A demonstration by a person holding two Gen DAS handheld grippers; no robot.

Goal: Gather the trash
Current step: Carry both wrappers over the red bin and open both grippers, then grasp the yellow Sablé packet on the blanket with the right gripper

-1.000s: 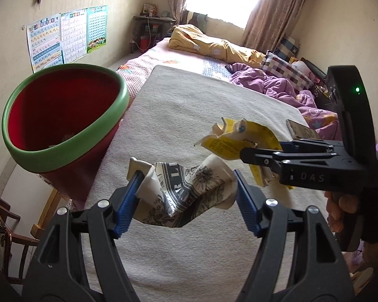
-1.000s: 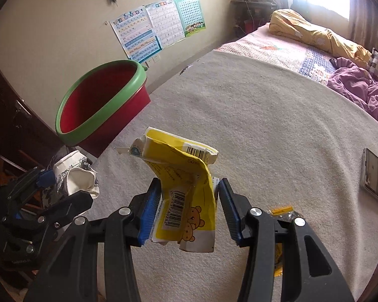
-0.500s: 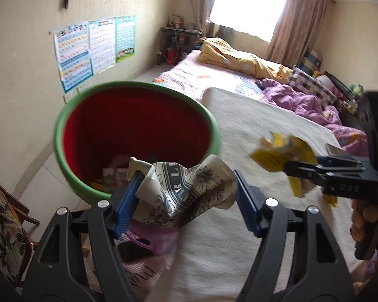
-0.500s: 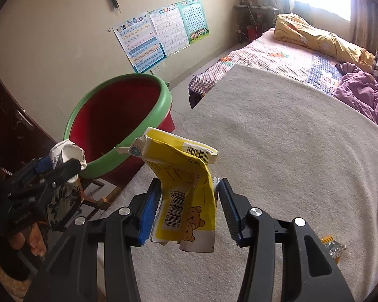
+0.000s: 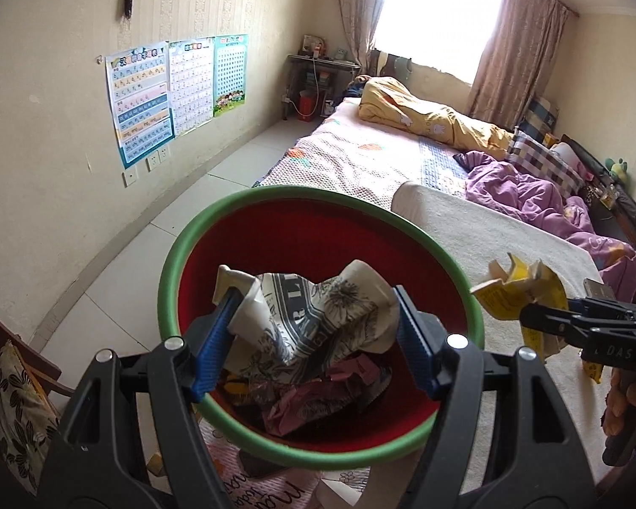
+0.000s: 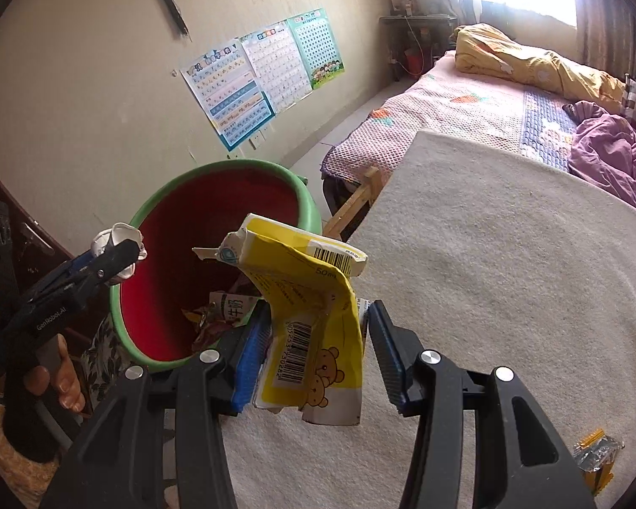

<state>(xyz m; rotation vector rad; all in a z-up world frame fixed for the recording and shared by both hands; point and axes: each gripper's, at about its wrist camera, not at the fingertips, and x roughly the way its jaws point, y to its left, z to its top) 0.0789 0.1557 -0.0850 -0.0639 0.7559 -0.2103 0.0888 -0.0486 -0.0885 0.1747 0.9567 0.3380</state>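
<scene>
Daylight floods from the overexposed window [image 5: 436, 12]; strong fisheye bending, dark vignetted corners, sharp focus

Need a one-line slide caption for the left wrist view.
Left gripper holds crumpled printed paper cup above red green-rimmed bin.

Two claws [image 5: 313, 339] [image 6: 318, 348], one bin [image 5: 241, 212], three wall posters [image 5: 178, 93] — and one loose wrapper [image 6: 595, 458] (crumpled).
</scene>
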